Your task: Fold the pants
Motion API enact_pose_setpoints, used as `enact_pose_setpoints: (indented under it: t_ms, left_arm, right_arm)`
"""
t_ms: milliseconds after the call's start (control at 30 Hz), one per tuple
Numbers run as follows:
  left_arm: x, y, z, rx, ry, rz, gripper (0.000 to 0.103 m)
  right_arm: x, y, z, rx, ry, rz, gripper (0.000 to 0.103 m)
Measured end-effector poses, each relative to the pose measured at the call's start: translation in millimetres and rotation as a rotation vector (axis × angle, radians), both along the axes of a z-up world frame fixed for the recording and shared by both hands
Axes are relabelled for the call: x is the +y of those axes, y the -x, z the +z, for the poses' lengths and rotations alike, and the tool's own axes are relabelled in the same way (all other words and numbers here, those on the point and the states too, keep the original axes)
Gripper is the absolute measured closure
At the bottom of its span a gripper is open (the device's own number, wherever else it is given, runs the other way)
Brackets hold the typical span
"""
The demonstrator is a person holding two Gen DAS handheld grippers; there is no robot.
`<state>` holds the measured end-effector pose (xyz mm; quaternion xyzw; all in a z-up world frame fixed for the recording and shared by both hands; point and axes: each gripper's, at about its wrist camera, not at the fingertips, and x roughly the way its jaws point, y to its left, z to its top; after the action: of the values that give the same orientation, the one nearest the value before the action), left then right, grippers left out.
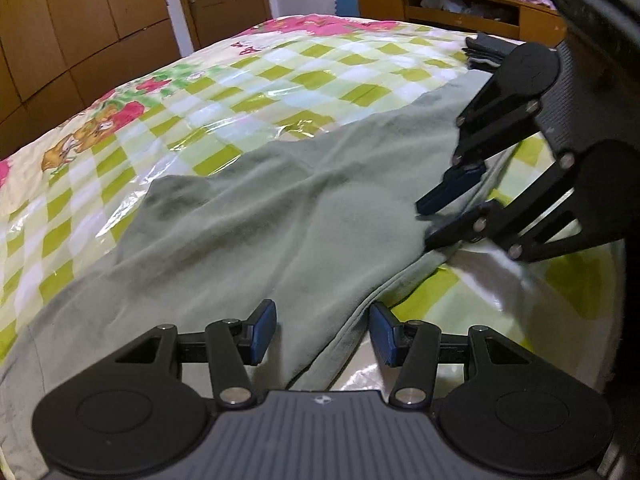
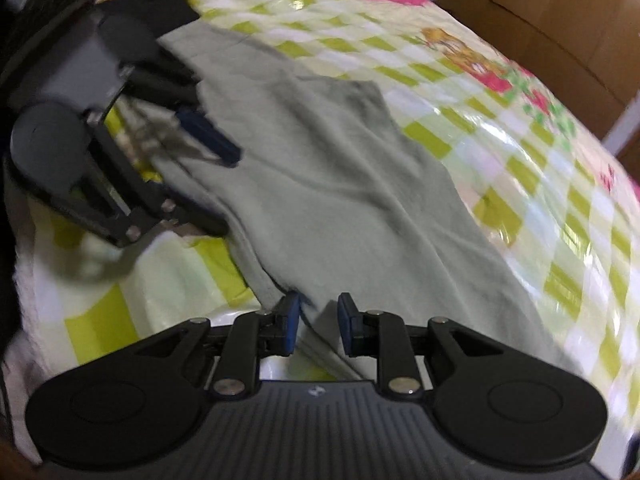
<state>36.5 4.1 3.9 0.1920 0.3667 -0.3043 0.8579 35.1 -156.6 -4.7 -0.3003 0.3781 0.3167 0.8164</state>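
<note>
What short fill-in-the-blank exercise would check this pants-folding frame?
1. The pants lying on the bed are grey-____ in colour.
2. The bed cover has a ____ pattern of green and white squares.
3. The pads of the left gripper are ____ in colour.
4. The jaws of the right gripper stand ____ apart than those of the left gripper.

Missing words: green; checked; blue; less far
</note>
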Motion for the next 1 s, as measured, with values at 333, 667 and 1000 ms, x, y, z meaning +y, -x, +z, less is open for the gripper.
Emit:
enact_pose_setpoints:
  t_ms: [333,667,1000]
  left_arm:
    - [6.7,10.5,-3.3,0.084,0.001,-0.025,0.042]
    - [27.6,7.4,21.5,0.024,0.063,0.028,0.041]
    - [0.1,4.3,6.1,-0.073,-0.064,-0.031,0.041]
  right_arm:
    - [4.7,3.7,-1.4,-0.026,0.05,0.103,0.077]
    - [20.4,3.9,-5.1,-0.053,0.077,0.164,0.076]
    - [13.0,-14.8,16.9,0.034,-0.107,-0.003,0.102]
